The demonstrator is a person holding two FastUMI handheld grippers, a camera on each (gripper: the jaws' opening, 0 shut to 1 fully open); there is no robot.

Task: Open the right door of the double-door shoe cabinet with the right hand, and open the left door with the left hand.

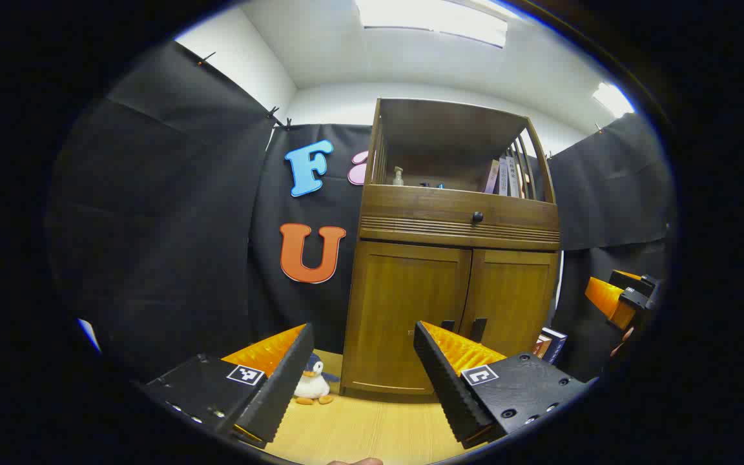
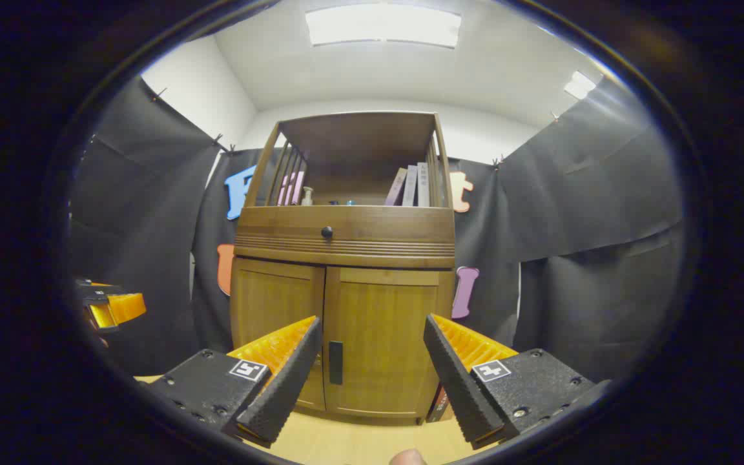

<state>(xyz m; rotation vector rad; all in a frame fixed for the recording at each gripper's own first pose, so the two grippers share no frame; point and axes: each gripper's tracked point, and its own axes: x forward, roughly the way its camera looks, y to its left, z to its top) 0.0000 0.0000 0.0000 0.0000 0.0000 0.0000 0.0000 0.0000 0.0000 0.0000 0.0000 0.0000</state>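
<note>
The wooden shoe cabinet (image 1: 456,213) stands against the black cloth with both lower doors closed. In the left gripper view, the left door (image 1: 404,310) and right door (image 1: 517,297) meet at two dark handles (image 1: 478,328). My left gripper (image 1: 364,329) is open and empty, short of the left door. In the right gripper view, the right door (image 2: 385,323) carries a dark handle (image 2: 336,362) by the middle seam. My right gripper (image 2: 372,321) is open and empty, in front of that door, not touching. The right gripper (image 1: 614,300) and the left gripper (image 2: 110,307) each appear at the other view's edge.
A penguin plush (image 1: 312,386) sits on the wooden floor (image 1: 359,426) at the cabinet's left foot. Books (image 1: 549,344) lean at its right foot. A drawer with a black knob (image 2: 327,232) lies above the doors, and the open shelf holds books (image 2: 411,185) and a bottle (image 1: 398,175).
</note>
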